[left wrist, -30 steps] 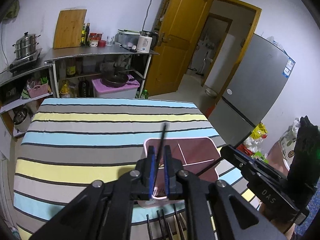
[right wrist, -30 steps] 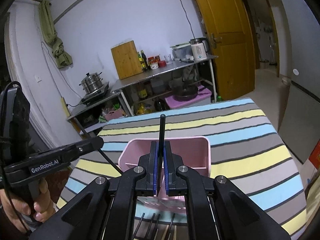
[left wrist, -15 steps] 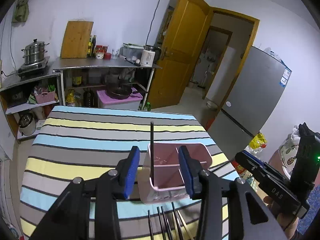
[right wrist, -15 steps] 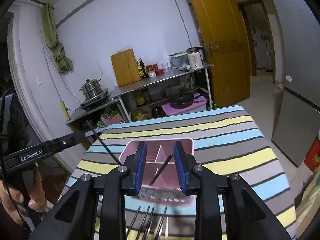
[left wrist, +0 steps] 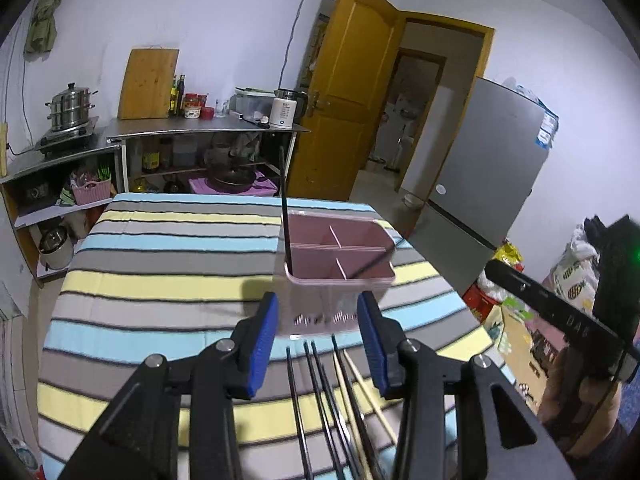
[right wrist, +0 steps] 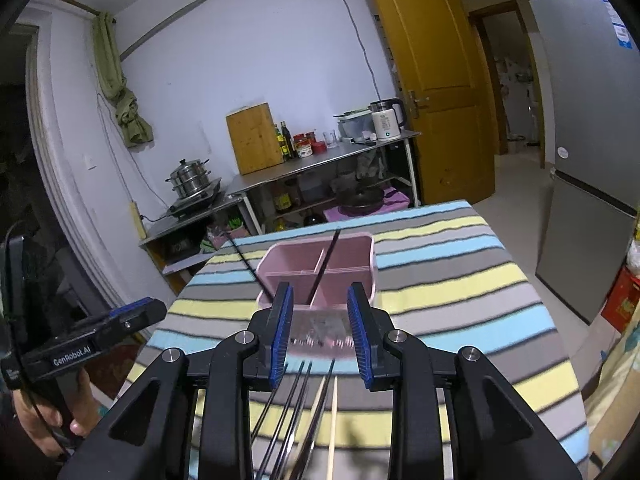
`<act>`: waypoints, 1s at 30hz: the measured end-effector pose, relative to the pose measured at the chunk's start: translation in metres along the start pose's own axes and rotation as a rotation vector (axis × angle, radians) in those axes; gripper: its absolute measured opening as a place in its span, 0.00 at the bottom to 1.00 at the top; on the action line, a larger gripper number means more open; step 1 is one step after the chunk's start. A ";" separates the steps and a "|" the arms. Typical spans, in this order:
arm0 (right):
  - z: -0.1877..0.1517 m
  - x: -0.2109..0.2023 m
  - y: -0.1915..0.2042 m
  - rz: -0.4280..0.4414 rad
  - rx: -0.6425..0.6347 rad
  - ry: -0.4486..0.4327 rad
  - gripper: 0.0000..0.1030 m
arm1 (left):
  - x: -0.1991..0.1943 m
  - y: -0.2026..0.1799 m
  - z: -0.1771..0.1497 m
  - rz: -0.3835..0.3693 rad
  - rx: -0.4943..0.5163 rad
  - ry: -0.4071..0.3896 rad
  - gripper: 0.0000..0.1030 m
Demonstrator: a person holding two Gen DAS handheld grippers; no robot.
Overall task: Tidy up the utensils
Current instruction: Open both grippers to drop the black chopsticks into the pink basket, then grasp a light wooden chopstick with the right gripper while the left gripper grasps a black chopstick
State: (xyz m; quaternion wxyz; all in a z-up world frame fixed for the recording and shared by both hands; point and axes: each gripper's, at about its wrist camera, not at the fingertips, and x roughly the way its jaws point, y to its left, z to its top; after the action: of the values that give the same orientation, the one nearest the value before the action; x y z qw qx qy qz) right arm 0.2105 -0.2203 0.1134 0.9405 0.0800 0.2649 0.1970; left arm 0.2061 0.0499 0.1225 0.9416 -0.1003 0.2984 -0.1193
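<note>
A pink divided utensil caddy (left wrist: pixel 340 256) (right wrist: pixel 320 272) stands on the striped table. Two black chopsticks lean in it: one (left wrist: pixel 285 208) at its left side, another (right wrist: pixel 325 266) across the middle divider. Several black and wooden chopsticks (left wrist: pixel 340 396) (right wrist: pixel 312 408) lie on the cloth in front of the caddy. My left gripper (left wrist: pixel 318 340) is open, pulled back from the caddy, with nothing between its blue pads. My right gripper (right wrist: pixel 320 328) is open too, holding nothing, just short of the caddy's near wall. Each view shows the other gripper at its edge.
The striped tablecloth (left wrist: pixel 160 280) covers the table. Behind it stand a steel shelf unit (left wrist: pixel 200 132) with a kettle, jars and a cutting board, a steamer pot (left wrist: pixel 70 104) on a stove, a yellow door (left wrist: pixel 348 92) and a grey fridge (left wrist: pixel 488 168).
Both grippers were shut on a black chopstick each above the caddy. They opened, left the chopsticks in the caddy and drew back towards the loose chopsticks.
</note>
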 end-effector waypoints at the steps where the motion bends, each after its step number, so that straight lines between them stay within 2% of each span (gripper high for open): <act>1: -0.006 -0.005 0.000 -0.002 -0.005 0.000 0.28 | -0.004 -0.002 -0.007 0.002 0.005 -0.002 0.41; 15: -0.075 -0.031 0.004 -0.024 -0.024 0.081 0.28 | -0.024 -0.006 -0.072 0.012 0.019 0.024 0.41; 30: -0.104 -0.018 0.006 -0.021 -0.026 0.162 0.28 | -0.011 -0.007 -0.108 0.016 -0.006 0.090 0.40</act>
State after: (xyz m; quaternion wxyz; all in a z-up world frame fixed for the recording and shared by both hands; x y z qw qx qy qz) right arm 0.1400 -0.2175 0.0354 0.9190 0.0488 0.3382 0.1966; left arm 0.1329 0.0334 0.0437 0.9278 -0.0953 0.3417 -0.1154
